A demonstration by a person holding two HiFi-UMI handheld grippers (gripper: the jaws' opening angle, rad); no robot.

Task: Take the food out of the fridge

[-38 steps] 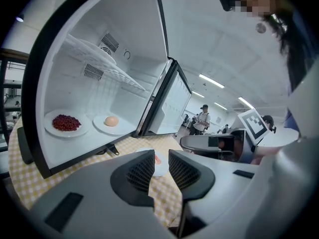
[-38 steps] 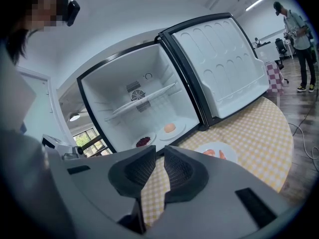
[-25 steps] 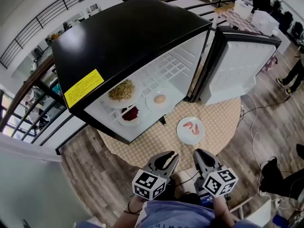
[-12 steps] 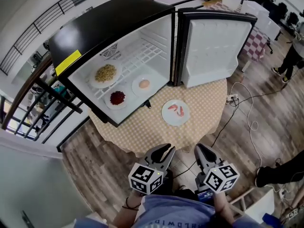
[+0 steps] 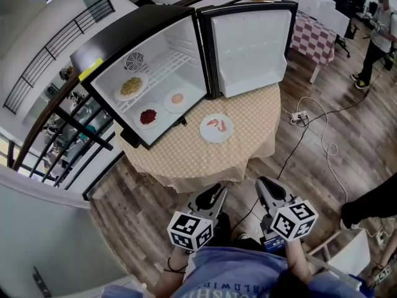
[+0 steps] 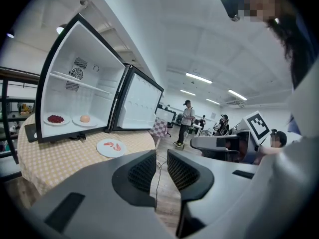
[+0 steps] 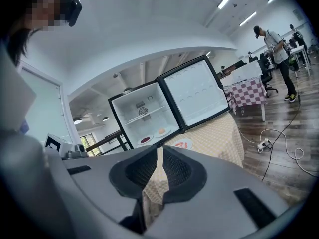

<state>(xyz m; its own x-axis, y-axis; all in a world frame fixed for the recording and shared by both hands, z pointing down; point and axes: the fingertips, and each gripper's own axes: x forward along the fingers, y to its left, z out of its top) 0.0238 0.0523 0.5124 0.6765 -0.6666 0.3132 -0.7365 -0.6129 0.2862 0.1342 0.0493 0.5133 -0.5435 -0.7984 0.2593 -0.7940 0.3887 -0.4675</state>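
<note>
While my left tool [image 5: 215, 194] and right tool [image 5: 265, 186] hang empty, jaws slightly apart, well short of the tabletop [image 5: 248, 138], a shrimp plate [image 5: 216, 128] sits outside the open fridge [image 5: 146, 30]; a noodle plate [image 5: 131, 87], a red-food plate [image 5: 148, 117] and a bun plate [image 5: 177, 99] lie inside.

- Yellow sticker [image 5: 91, 69] on the black top of the fridge [image 5: 149, 27]: its print is too small to read.
- Shirt [image 5: 239, 277]: the white letters are cut off, so no word can be read.
- One cube [image 5: 191, 231] and the other cube [image 5: 294, 219]: black-and-white square patterns, no words.
</note>
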